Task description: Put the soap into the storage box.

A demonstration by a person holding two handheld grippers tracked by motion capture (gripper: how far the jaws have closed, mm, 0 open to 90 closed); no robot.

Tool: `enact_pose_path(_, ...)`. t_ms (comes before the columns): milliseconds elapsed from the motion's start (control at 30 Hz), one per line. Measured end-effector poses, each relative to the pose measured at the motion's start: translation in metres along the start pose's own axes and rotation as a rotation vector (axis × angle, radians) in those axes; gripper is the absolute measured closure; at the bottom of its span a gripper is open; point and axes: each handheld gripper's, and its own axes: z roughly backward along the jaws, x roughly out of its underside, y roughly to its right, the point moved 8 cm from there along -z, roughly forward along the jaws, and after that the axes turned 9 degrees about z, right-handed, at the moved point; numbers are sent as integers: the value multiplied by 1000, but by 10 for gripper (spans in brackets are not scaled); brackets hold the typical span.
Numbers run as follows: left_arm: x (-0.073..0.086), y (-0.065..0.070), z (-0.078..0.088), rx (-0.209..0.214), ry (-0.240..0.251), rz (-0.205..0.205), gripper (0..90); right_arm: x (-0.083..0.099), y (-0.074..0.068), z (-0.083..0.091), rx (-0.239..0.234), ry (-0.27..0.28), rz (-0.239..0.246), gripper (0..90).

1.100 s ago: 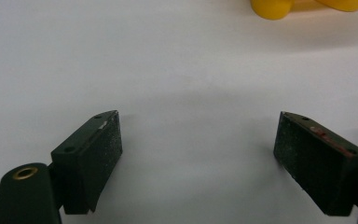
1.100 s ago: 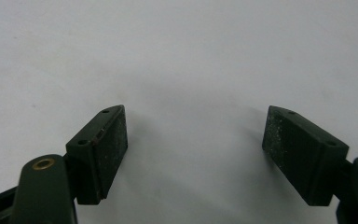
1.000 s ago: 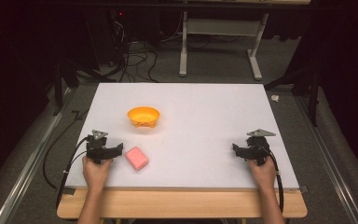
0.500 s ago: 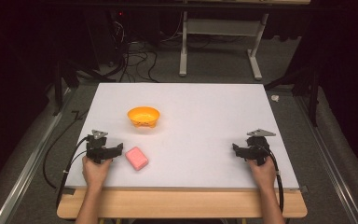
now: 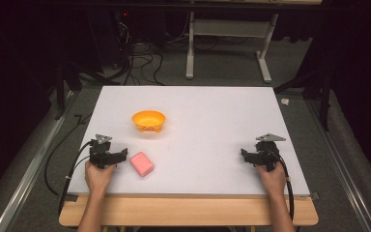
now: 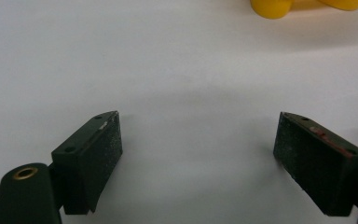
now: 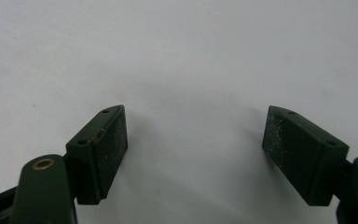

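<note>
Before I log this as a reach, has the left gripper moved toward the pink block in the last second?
No. In the high view the left gripper sits just left of the pink block, below the orange bowl, as before.

The white counter [image 5: 207, 130] is brightly and evenly lit from above, while the room beyond its edges falls into deep darkness. In the high view, detail is soft and grainy. In both gripper views soft shadows pool beneath the black pads, and the near parts blur slightly.
</note>
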Motion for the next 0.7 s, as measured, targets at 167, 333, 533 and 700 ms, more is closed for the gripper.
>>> enact_pose_path(167,-1,0,0,2,-9,-6,153,0,0,0,0,0,0,226)
enact_pose_path(333,-3,2,2,14,-2,-14,149,0,0,0,-1,-1,-2,227)
enact_pose_path(533,-6,4,7,31,22,-11,145,0,0,0,0,-2,-3,226)
enact_pose_path(700,-9,4,18,52,36,-13,138,0,0,0,1,-2,-4,227)
